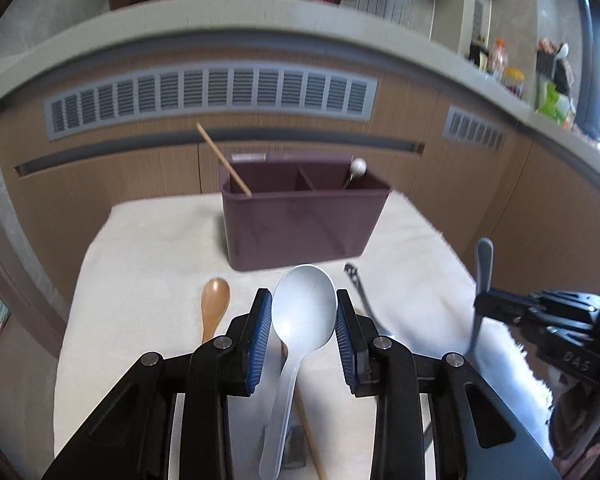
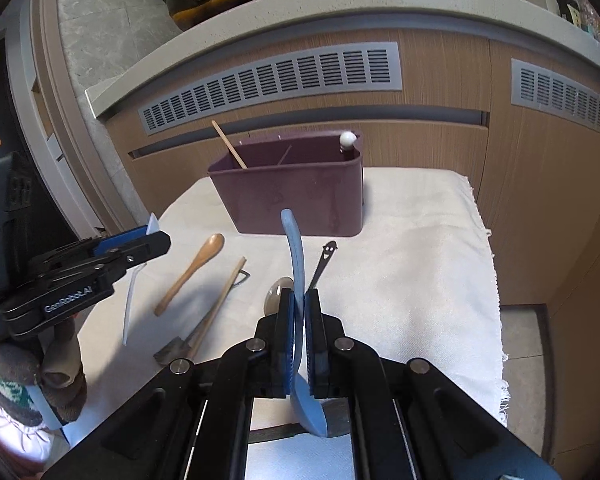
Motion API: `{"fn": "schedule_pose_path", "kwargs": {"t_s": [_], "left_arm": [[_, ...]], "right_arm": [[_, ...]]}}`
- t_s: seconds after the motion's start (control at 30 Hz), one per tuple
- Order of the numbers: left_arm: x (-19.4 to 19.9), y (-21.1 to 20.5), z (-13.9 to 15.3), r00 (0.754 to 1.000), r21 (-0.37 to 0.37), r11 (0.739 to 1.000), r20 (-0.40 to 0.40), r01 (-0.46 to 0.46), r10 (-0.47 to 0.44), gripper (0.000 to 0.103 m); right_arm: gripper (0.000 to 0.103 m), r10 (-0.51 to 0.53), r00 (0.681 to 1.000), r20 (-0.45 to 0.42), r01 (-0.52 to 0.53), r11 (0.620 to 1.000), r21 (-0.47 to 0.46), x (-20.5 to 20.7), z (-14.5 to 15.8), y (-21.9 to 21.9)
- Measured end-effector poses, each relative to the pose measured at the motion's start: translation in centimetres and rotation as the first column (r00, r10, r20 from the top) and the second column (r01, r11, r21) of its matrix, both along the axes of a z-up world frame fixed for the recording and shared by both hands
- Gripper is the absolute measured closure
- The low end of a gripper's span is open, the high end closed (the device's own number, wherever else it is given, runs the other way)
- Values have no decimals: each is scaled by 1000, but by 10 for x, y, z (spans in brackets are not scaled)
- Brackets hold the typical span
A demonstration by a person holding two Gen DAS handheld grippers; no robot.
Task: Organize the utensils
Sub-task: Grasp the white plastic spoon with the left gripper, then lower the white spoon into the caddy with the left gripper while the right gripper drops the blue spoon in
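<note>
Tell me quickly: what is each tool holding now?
Left tool: closed on the white spoon by its bowl.
Right tool: closed on the blue spoon.

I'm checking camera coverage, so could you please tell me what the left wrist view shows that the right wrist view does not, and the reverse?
Only the left wrist view shows the white spoon's bowl face-on between the left gripper pads. Only the right wrist view shows the blue spoon's bowl below the shut right gripper and the smiley on the metal spoon handle. Both show the purple caddy, the wooden spoon and the white cloth.
</note>
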State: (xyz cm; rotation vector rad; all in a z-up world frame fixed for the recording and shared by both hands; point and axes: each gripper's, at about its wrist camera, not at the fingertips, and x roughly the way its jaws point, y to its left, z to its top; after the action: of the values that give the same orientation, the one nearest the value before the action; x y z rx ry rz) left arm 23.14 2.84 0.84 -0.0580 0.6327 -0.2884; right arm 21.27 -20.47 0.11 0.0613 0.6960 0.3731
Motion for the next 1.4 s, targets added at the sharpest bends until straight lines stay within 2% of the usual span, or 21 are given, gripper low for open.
{"fn": "schedule_pose_path", "kwargs": {"t_s": [0.13,0.27,0.47,0.57,0.73,0.8,0.9,1.03,1.17,1.4], "left_arm": [[-14,-1,25,996,-44,999,85,-7,11,71],[-15,-4,62,985,-74,997,174,15,-2,71],[15,-4,146,941,-134,990,337,43,5,71],[33,2,181,919,-193,978,393,74,8,71],[61,12,208,886,-243,965,463,98,27,71],[72,13,206,880,-255,962,473,95,38,71],[95,8,192,885,-242,967,463,76,46,70],[128,-4,157,908,-205,977,418,58,34,70],[155,-9,122,925,-203,978,378,42,39,70],[192,-16,70,957,-184,983,284,-3,56,70]], "right_arm": [[98,4,998,65,-3,1000,-17,-8,24,7],[98,-10,984,176,16,999,-32,-3,72,10],[98,-35,936,351,54,997,-46,22,160,15],[98,-44,910,411,73,996,-56,38,195,18],[98,-63,897,438,91,995,-43,72,213,20],[98,-67,904,422,91,995,-37,88,206,21],[98,-66,922,381,87,996,-37,110,189,26],[98,-55,954,296,69,997,-37,139,153,28],[98,-48,973,226,56,998,-28,160,121,26],[98,-39,990,137,44,999,-32,181,78,27]]}}
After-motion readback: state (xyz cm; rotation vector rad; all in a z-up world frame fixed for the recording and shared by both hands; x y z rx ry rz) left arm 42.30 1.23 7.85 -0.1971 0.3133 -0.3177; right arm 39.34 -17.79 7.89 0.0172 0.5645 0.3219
